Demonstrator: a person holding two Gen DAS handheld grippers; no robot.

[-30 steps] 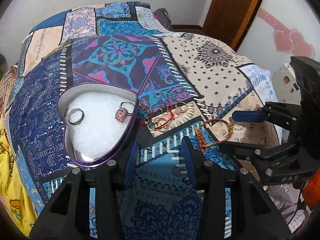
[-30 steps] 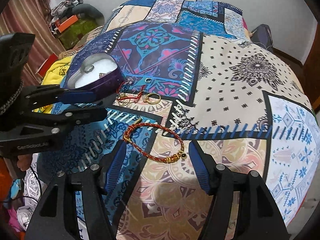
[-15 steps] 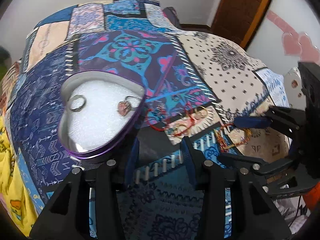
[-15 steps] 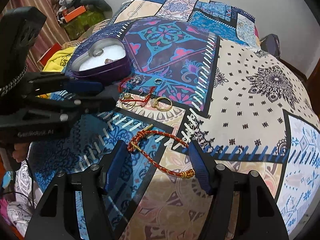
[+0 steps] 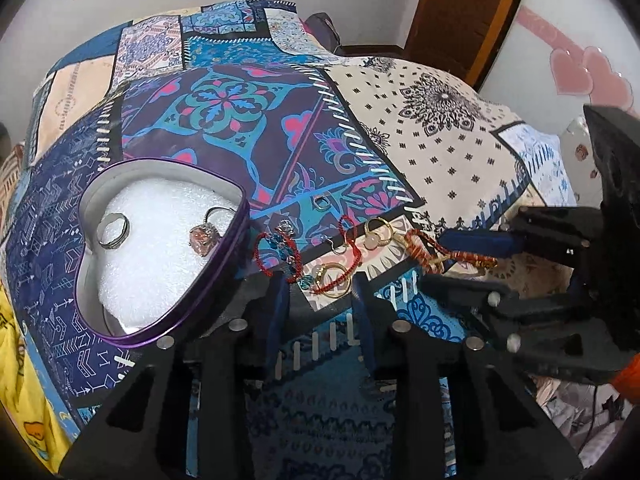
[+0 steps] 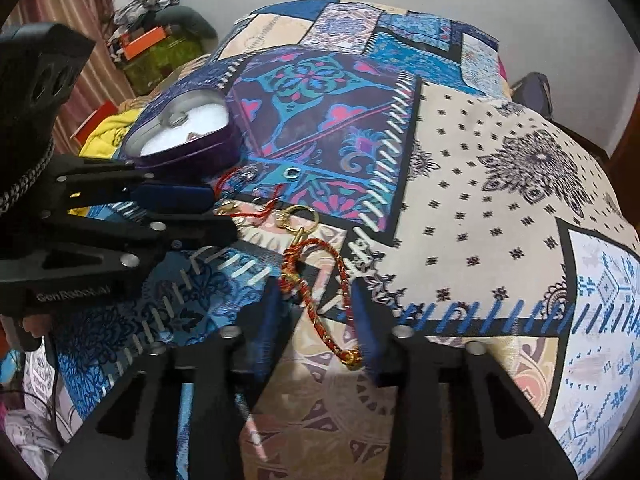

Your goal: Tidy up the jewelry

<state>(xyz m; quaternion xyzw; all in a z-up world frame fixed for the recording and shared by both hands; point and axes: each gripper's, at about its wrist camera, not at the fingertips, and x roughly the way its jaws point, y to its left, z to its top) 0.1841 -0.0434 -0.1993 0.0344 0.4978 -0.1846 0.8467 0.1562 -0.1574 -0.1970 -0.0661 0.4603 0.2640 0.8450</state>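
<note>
A purple heart-shaped tin (image 5: 224,276) with white foam holds a silver ring (image 5: 114,233) and a pink-stone ring (image 5: 203,236); it also shows in the right wrist view (image 6: 188,152). Loose jewelry lies right of it: a red cord bracelet with blue beads (image 5: 280,252), gold rings (image 5: 334,276), a small ring (image 5: 320,203). My left gripper (image 5: 320,284) is open just before the gold rings. My right gripper (image 6: 314,300) is partly closed, its jaws on either side of a red-and-gold braided bracelet (image 6: 316,316) bunched on the quilt; a grip is not clear.
Everything lies on a patchwork quilt (image 6: 480,200) over a bed. Yellow cloth (image 5: 24,400) lies at the left edge. A wooden door (image 5: 460,8) and wall stand behind. Clutter (image 6: 152,48) lies beside the bed.
Both grippers moved forward toward the jewelry. The right jaws narrowed around the braided bracelet, which has bunched and slid toward the gold rings. The left jaws reached the gold rings.
</note>
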